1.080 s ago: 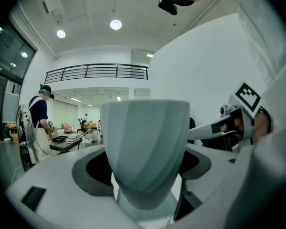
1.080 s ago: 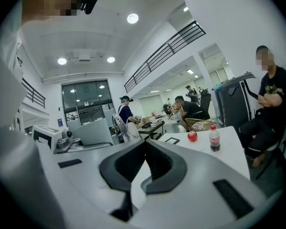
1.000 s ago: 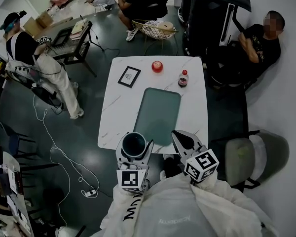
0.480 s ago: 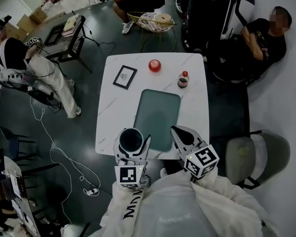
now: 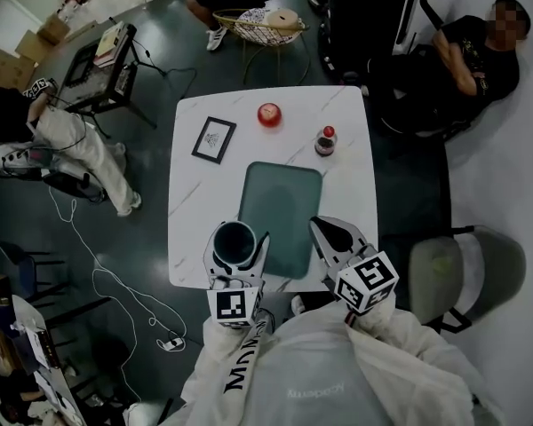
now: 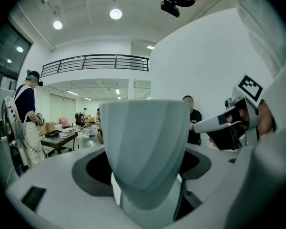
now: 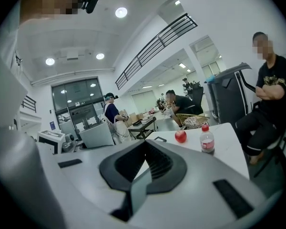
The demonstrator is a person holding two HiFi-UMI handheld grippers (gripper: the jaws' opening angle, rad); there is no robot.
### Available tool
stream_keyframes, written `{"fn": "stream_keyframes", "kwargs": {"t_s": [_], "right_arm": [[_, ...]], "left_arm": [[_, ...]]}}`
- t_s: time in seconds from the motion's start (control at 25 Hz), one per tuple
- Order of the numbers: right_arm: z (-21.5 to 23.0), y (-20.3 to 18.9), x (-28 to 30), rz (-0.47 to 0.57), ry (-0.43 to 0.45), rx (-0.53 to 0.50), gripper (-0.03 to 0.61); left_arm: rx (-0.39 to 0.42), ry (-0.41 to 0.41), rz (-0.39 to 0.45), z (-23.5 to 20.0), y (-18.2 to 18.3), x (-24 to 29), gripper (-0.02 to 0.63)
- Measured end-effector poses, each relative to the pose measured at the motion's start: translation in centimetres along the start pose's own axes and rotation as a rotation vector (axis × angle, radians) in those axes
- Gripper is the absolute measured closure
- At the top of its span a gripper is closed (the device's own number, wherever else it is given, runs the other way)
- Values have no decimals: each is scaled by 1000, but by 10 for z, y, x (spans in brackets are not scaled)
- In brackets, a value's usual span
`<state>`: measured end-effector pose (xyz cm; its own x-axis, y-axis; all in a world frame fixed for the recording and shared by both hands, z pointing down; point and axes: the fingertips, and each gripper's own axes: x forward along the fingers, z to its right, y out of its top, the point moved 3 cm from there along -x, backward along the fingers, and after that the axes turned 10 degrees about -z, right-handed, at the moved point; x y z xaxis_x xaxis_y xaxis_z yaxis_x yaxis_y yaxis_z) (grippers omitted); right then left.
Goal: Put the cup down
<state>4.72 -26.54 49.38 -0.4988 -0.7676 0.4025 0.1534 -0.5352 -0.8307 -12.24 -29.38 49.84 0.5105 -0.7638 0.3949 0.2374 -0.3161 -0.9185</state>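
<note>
A pale cup (image 5: 235,242) with a dark inside stands upright in my left gripper (image 5: 236,248), which is shut on it. It hangs over the near edge of the white marble table (image 5: 191,229), just left of the green mat (image 5: 280,202). In the left gripper view the cup (image 6: 145,142) fills the middle and hides the jaw tips. My right gripper (image 5: 330,236) is shut on nothing over the mat's near right corner. Its joined jaws (image 7: 143,171) show in the right gripper view.
A red round object (image 5: 268,114), a small red-capped bottle (image 5: 325,140) and a black picture frame (image 5: 213,139) sit on the table's far half. A grey chair (image 5: 466,269) stands to the right. People sit or stand beyond the table.
Both grippers have moved a little forward over the table's near edge, the cup still held in the left one. The head view has shifted slightly.
</note>
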Motion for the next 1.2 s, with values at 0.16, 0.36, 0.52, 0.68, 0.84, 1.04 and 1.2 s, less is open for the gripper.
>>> {"fn": "stream_keyframes", "kwargs": {"t_s": [0.16,0.36,0.52,0.68,0.84,1.04,1.2], "right_arm": [[15,6,9,1,-14,-2,572],[33,14,18,5,-30,-1,572],[43,19,27,7,-23,1,572],[55,24,30,6,-35,3,572],[71,27,32,-1,-62,7,572],[83,22,34,-18,-73,38,572],[92,22,36,-40,-92,39,572]], "left_arm": [[4,-9,-5,-4,-4,25,232],[23,-40,1,-6,4,56,231],[24,-53,-10,-9,3,79,230],[37,-75,5,-10,3,104,231],[30,-77,-7,-15,-5,127,231],[23,-82,2,-19,-12,149,230],[18,-92,-4,-21,-20,168,232]]}}
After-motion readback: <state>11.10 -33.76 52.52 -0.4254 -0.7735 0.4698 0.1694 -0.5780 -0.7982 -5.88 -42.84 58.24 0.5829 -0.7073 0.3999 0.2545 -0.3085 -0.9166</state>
